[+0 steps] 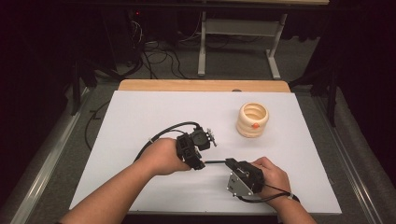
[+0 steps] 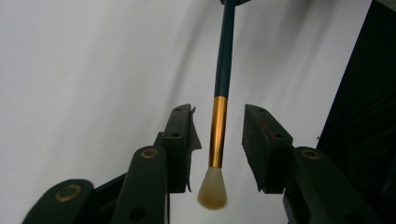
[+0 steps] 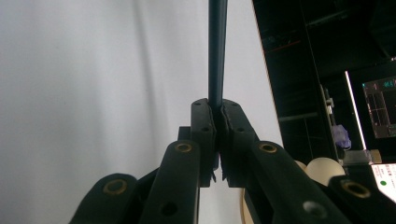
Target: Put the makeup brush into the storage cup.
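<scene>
A brush with a dark blue handle, a gold ferrule and a pale bristle tip hangs between the two grippers. My right gripper is shut on the handle's far end. My left gripper is open, its pads either side of the ferrule without touching it. From above, the handle spans the short gap between the left gripper and the right gripper, just above the white table.
A cream ribbed cup with an orange spot stands at the right back of the table. A wooden strip edges the far side. Cables and a desk frame lie on the floor beyond.
</scene>
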`<state>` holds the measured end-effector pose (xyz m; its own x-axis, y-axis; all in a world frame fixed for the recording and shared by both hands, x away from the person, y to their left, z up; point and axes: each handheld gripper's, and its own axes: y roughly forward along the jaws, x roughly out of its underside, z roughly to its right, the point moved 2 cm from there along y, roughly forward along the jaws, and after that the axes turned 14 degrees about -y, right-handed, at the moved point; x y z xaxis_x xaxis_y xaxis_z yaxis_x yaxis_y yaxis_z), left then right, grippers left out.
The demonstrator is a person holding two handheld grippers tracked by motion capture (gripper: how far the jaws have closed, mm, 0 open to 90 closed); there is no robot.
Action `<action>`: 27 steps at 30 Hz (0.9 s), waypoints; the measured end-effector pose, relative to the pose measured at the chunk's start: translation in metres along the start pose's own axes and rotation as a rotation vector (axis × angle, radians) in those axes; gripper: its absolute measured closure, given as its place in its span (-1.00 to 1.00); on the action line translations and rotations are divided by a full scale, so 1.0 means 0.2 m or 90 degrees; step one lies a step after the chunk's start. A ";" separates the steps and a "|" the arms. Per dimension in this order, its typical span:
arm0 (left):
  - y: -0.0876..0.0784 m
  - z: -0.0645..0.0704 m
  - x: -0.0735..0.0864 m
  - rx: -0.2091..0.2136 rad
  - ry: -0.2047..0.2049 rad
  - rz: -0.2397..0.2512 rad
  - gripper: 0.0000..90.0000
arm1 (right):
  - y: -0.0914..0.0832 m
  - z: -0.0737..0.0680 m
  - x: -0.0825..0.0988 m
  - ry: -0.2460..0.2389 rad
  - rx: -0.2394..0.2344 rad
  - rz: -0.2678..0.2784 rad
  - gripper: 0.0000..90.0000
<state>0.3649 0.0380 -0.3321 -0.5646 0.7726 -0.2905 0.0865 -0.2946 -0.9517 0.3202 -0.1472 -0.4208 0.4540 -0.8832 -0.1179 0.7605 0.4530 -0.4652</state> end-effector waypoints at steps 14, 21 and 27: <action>0.02 -0.06 0.09 -0.005 -0.023 0.020 0.16 | 0.00 0.00 0.02 0.017 -0.002 -0.015 0.94; 0.02 -0.11 0.17 -0.026 -0.032 0.033 0.12 | 0.01 -0.01 0.05 0.021 -0.005 -0.029 0.94; 0.02 -0.16 0.24 -0.037 -0.047 0.065 0.06 | 0.00 -0.01 0.06 0.026 -0.003 -0.034 0.94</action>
<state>0.3647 0.0916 -0.3529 -0.6089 0.6959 -0.3806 0.1926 -0.3358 -0.9220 0.3262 -0.1582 -0.4237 0.3934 -0.9105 -0.1276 0.7810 0.4042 -0.4761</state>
